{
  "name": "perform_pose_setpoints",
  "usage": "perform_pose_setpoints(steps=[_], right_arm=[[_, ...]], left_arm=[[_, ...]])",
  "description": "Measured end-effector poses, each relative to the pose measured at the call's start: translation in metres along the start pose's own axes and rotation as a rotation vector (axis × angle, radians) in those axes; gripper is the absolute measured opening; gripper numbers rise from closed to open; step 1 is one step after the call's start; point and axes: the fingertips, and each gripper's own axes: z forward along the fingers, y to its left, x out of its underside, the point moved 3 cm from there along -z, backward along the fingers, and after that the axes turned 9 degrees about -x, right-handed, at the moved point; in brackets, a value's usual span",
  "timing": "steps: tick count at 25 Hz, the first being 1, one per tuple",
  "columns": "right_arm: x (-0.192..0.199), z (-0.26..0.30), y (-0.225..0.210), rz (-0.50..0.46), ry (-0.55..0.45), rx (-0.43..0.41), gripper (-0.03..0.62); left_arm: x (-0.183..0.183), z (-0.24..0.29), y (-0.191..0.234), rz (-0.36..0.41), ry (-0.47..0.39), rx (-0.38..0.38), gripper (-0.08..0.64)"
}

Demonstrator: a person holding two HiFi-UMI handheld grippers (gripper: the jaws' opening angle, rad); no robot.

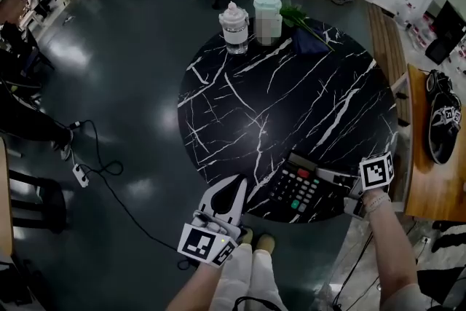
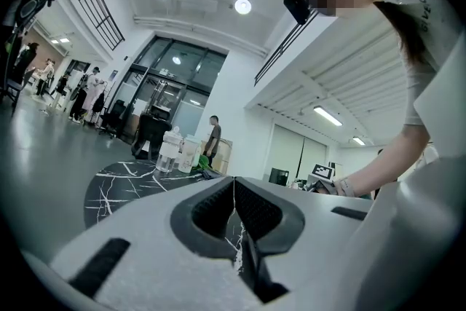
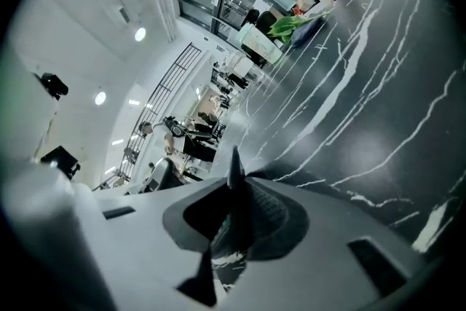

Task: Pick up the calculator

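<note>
Near the front rim of a round black marble table (image 1: 240,105), pinching the right end of a dark calculator (image 1: 300,189) with the right gripper (image 1: 341,180), jaws pressing on its thin edge (image 3: 234,160). Holding the left gripper (image 1: 239,184) just left of the calculator, jaws pressed together on nothing, tips pointing across the table. Showing at the far rim a clear bottle (image 1: 234,27), a pale jar (image 1: 267,11) and green leaves (image 1: 297,14), well apart from the calculator.

Black table (image 1: 291,98) veined white; black calculator (image 1: 298,189), red and green keys.
</note>
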Motion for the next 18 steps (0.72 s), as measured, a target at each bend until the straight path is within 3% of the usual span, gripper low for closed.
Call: perform_pose_setpoints(steps=[8, 18], right_arm=[[-0.01, -0.023, 0.033, 0.07, -0.246, -0.042, 0.058], [-0.039, -0.048, 0.13, 0.038, -0.419, -0.086, 0.058]], left_arm=[[-0.031, -0.002, -0.008, 0.009, -0.019, 0.024, 0.008], [-0.08, -0.008, -0.031, -0.001, -0.035, 0.083, 0.008]])
